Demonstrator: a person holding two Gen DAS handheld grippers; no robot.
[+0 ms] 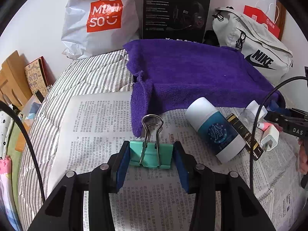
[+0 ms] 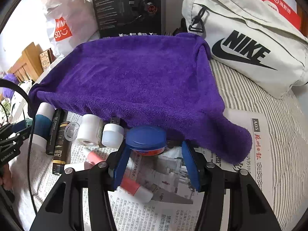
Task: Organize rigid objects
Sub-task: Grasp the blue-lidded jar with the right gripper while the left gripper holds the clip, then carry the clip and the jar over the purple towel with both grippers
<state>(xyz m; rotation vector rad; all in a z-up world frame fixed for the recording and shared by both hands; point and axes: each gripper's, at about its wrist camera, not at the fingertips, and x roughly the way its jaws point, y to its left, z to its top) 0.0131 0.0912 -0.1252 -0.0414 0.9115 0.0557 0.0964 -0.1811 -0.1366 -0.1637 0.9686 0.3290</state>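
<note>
My left gripper (image 1: pixel 152 155) is shut on a teal binder clip (image 1: pixel 151 154) with wire handles, just above the newspaper (image 1: pixel 92 127). To its right lie a white and teal bottle (image 1: pixel 215 129), a dark tube (image 1: pixel 244 134) and a white charger plug (image 1: pixel 270 138). My right gripper (image 2: pixel 154 152) is open; a blue-lidded round jar (image 2: pixel 146 139) sits at its left fingertip by the purple towel (image 2: pixel 134 77). A pink and white tube (image 2: pixel 134 187) lies under the left finger. White bottles (image 2: pixel 90 130), a dark tube (image 2: pixel 60 150) and the teal bottle (image 2: pixel 41 123) lie to the left.
The purple towel (image 1: pixel 192 71) covers a raised box. Behind it stand a Miniso bag (image 1: pixel 100 19), a black headset box (image 1: pixel 175 9) and a grey Nike bag (image 2: pixel 250 44). Striped bedding (image 1: pixel 82 75) lies under the newspaper (image 2: pixel 173 211). Wooden furniture (image 1: pixel 11 77) is at the left.
</note>
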